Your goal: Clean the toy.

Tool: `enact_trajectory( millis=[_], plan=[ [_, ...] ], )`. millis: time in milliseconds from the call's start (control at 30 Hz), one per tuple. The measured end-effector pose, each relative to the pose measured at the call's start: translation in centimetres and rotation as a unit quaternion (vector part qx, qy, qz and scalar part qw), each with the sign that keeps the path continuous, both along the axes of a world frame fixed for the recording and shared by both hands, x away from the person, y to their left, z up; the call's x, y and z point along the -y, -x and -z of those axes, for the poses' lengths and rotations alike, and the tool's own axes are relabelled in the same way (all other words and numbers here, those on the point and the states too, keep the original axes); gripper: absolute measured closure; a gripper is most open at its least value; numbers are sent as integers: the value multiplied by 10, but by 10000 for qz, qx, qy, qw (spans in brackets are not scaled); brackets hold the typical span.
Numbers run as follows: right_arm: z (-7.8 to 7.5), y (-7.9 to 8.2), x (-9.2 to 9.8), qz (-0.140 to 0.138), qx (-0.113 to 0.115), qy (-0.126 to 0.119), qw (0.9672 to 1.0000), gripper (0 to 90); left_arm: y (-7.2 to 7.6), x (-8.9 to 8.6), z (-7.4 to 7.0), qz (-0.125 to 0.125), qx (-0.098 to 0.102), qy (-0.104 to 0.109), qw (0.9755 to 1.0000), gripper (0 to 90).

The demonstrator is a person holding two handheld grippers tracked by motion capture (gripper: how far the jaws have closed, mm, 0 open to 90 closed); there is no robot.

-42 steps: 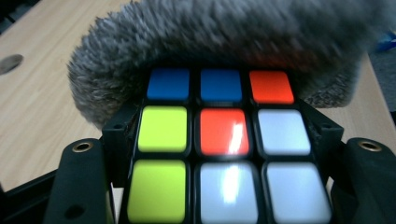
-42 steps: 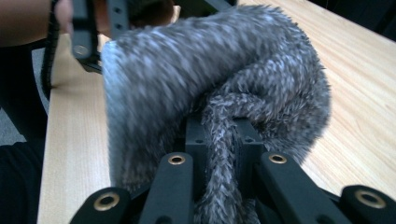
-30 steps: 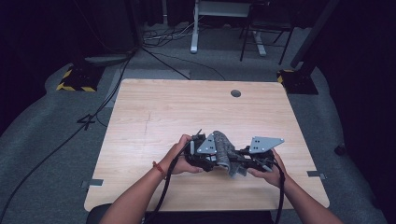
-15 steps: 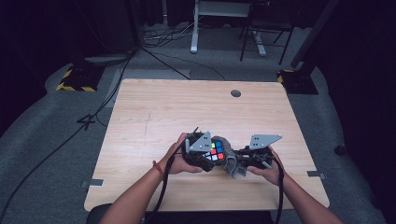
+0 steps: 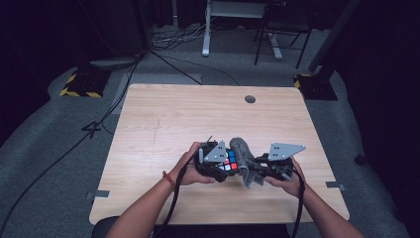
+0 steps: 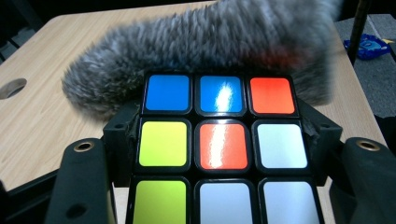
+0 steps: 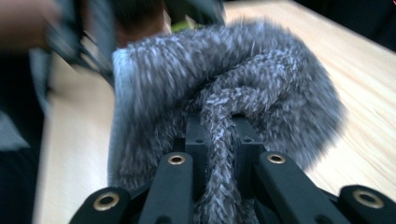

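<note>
Both grippers, left gripper [image 5: 218, 161] and right gripper [image 5: 270, 166], are black with 1 grey three-cornered plate each. Brass screws dot the jaws. A black cable trails from each, and a red band [image 5: 170, 179] circles the left wrist.

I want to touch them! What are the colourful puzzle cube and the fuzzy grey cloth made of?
The colourful puzzle cube looks like hard, glossy plastic: light glints off its tiles, set in a black frame. The fuzzy grey cloth looks like soft fleece or microfibre: its fibres stand up and it bunches in folds.
</note>
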State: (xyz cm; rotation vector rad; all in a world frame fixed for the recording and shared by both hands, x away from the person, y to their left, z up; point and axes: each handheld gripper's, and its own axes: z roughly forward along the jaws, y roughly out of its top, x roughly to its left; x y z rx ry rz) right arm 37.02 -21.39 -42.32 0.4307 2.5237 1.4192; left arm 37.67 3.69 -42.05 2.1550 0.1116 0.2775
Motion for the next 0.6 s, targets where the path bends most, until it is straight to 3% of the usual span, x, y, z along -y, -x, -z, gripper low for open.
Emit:
enact_trajectory(
  millis=[100,133,200,267,367,500,600],
  plan=[
    [13,-9,-1,112,-255,242,9993,808,2,0,-3,31,71,112,9999,334],
    [16,-11,0,144,-340,212,9991,808,2,-1,-3,43,76,170,9998,334],
    [20,-13,0,220,-333,208,9990,809,2,-2,-4,36,119,292,9995,333],
    [23,-13,-2,224,-370,211,9988,810,2,-3,-4,62,32,438,9990,333],
    [28,-15,-6,164,-476,271,9984,810,3,-4,-5,61,56,474,9988,333],
    [25,-13,-3,-124,-641,-103,9978,810,0,-5,-3,61,-26,494,9988,332],
    [19,-10,1,-217,-599,-304,9975,811,-5,-11,-2,144,-291,770,9965,329]
  ],
)
